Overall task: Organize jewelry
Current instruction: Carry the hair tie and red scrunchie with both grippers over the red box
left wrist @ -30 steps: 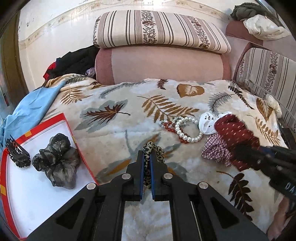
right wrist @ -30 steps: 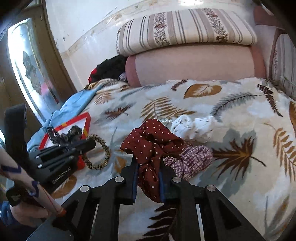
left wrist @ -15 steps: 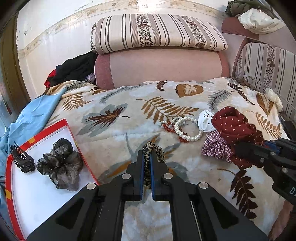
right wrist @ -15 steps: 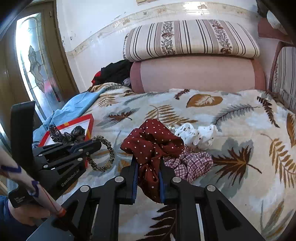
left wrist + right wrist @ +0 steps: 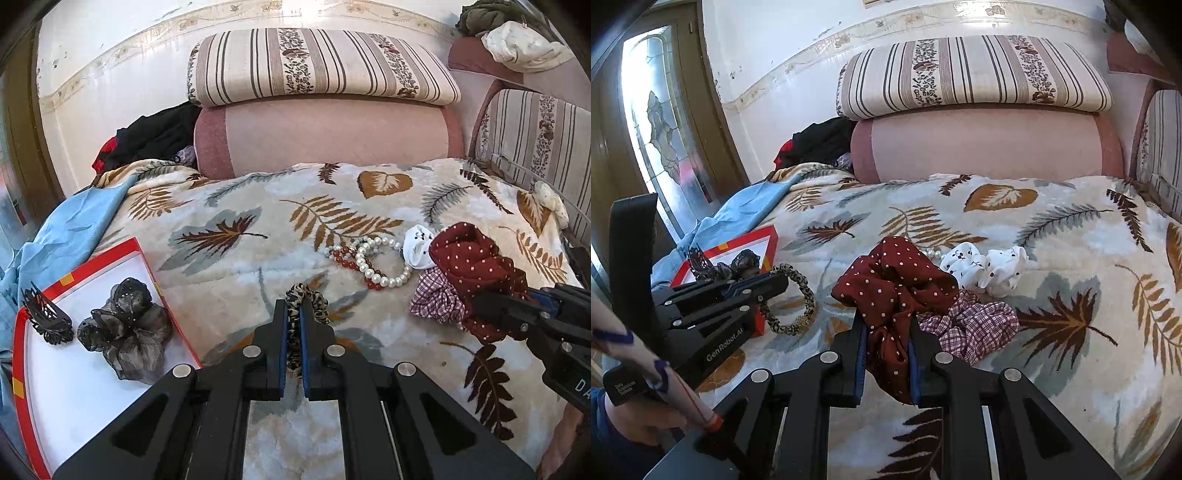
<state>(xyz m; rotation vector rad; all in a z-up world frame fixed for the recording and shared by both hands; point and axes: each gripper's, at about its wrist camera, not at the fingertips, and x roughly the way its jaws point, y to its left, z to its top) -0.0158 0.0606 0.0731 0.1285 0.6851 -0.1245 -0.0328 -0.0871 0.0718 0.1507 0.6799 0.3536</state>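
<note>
My left gripper [image 5: 294, 314] is shut on a leopard-print scrunchie [image 5: 314, 303], held just above the leaf-patterned blanket; it also shows in the right wrist view [image 5: 792, 299]. My right gripper [image 5: 886, 328] is shut on a dark red polka-dot scrunchie [image 5: 890, 277], lifted off the blanket; it shows at the right of the left wrist view [image 5: 472, 258]. A red-rimmed white tray [image 5: 66, 391] at the left holds a black organza scrunchie [image 5: 125, 332] and a black claw clip [image 5: 44, 317].
A pearl bracelet [image 5: 384, 266] and a red bead bracelet [image 5: 343, 258] lie mid-blanket. A white printed scrunchie [image 5: 986, 269] and a checked scrunchie [image 5: 971, 325] lie by the right gripper. Bolster and striped cushion [image 5: 317, 66] stand behind; blue cloth [image 5: 74, 229] at left.
Both grippers have lifted slightly and drawn back with their scrunchies still held. The red scrunchie has risen clear of the checked one. Nothing was let go.
</note>
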